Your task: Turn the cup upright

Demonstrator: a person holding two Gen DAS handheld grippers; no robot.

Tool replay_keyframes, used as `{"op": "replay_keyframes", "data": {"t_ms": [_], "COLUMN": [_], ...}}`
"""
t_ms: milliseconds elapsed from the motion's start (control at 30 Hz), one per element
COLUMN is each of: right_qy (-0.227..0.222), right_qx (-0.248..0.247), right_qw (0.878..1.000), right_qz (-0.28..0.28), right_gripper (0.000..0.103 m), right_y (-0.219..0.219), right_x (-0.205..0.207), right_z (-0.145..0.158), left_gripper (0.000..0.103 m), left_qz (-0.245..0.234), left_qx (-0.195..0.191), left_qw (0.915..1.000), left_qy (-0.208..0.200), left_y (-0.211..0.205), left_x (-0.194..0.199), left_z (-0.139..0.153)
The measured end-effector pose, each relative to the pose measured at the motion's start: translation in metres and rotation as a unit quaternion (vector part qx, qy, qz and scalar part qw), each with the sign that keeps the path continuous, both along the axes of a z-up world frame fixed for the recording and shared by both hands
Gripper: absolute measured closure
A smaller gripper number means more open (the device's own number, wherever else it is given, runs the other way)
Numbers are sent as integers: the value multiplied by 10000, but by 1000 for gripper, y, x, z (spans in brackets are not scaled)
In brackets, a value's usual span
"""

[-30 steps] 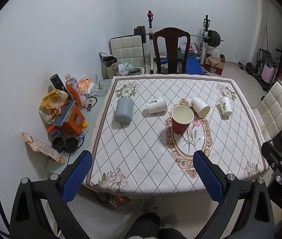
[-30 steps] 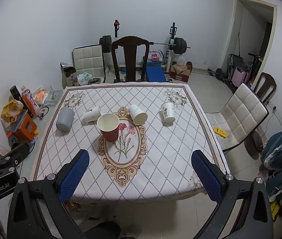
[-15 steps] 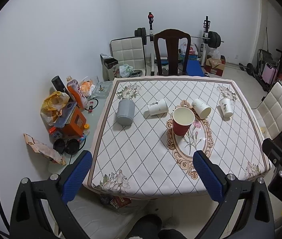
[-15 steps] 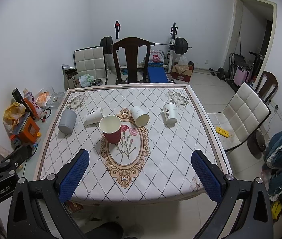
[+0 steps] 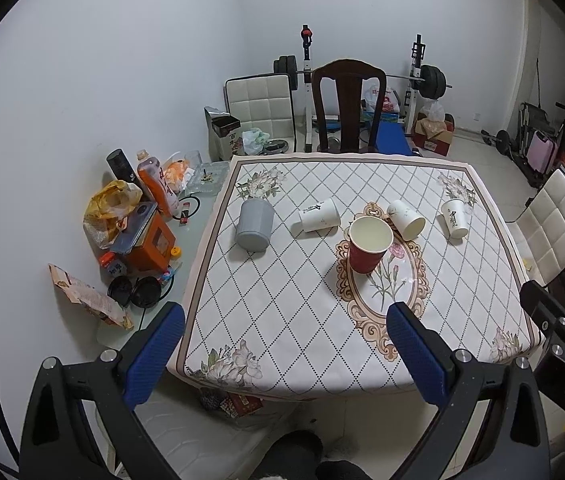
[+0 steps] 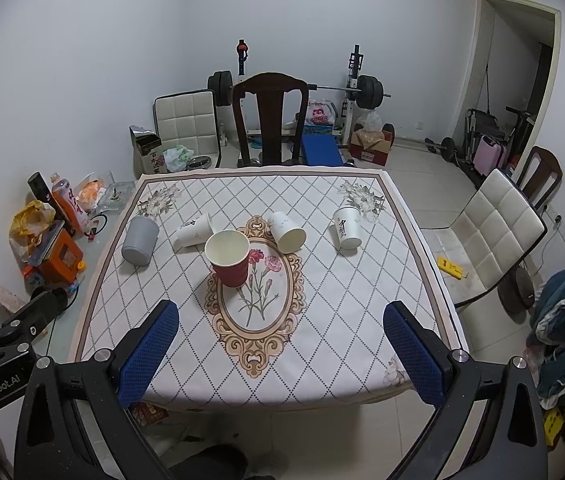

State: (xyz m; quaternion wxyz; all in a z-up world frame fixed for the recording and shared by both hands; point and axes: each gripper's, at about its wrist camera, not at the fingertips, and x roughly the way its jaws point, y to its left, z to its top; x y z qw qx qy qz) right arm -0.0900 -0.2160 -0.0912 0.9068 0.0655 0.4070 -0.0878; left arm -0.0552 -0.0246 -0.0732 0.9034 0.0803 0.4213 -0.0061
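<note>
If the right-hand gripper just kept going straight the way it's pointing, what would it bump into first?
Probably the tablecloth near the flower medallion, just right of the upright red cup. The right gripper is open and empty, short of the table; depth is hard to judge.

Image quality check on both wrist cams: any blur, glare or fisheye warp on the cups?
Left wrist: sharp, no motion blur; red cup and gray cup crisp under flat, even indoor light with soft shadows. Strong barrel warp bends the table edges; black vignette in corners. Right wrist: equally sharp, no glare on the tablecloth; doorway curves near the rim.
</note>
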Motion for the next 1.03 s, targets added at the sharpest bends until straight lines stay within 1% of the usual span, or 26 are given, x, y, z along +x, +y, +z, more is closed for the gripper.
{"op": "replay_keyframes", "data": {"t_ms": [633,1033], "right_qy": [12,7], "right_qx": [12,50], "right_qw": [9999,9999], "right_qz": [110,122], "right_gripper": [0,0], "right_y": [7,10], "right_x": [4,4], "right_z": [0,2], "left_gripper": [0,0], "left_qz": [16,119], "left_qx": [-5,-48], "left_qw": [10000,9999], "left_qy": [-3,-19], "left_y": [3,2], "left_x": [-1,-1], "left_z": [0,3]}}
